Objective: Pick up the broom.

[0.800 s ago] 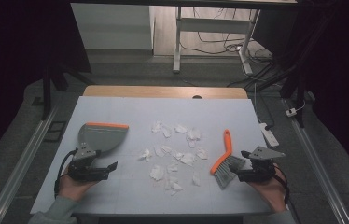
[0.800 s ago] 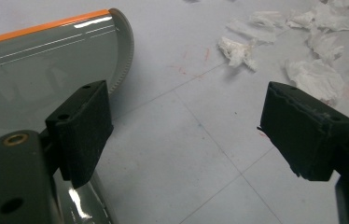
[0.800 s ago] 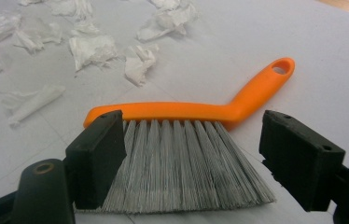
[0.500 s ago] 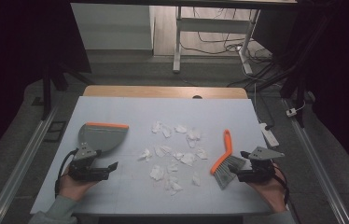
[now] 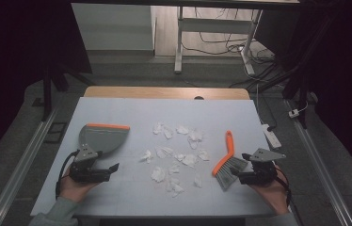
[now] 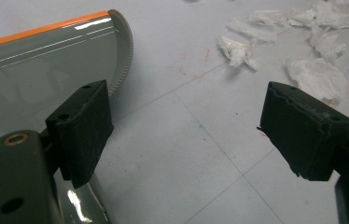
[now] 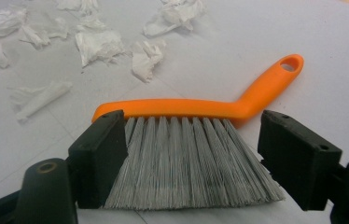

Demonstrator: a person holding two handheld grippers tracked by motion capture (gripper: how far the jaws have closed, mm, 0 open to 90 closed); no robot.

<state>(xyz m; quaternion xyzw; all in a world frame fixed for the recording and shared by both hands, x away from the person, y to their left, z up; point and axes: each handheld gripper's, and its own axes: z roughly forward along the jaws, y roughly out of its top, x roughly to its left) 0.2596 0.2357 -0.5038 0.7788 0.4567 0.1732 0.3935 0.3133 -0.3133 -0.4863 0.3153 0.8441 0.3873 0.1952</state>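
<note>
Resting at the lower left and lower right of the high view, the left gripper [image 5: 110, 168] by the dustpan [image 5: 102, 137] and the right gripper [image 5: 238, 176] at the brush [image 5: 226, 160] both gape wide, gripping nothing.

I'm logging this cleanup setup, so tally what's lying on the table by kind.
Dustpan: 1
Brush: 1
Crumpled paper scraps: about 13; some overlap, so this count is rough
Total: about 15

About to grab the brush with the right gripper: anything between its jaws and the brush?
Nothing visible. The right gripper is open with the brush bristles already between its jaws; the paper scraps lie beyond.
</note>
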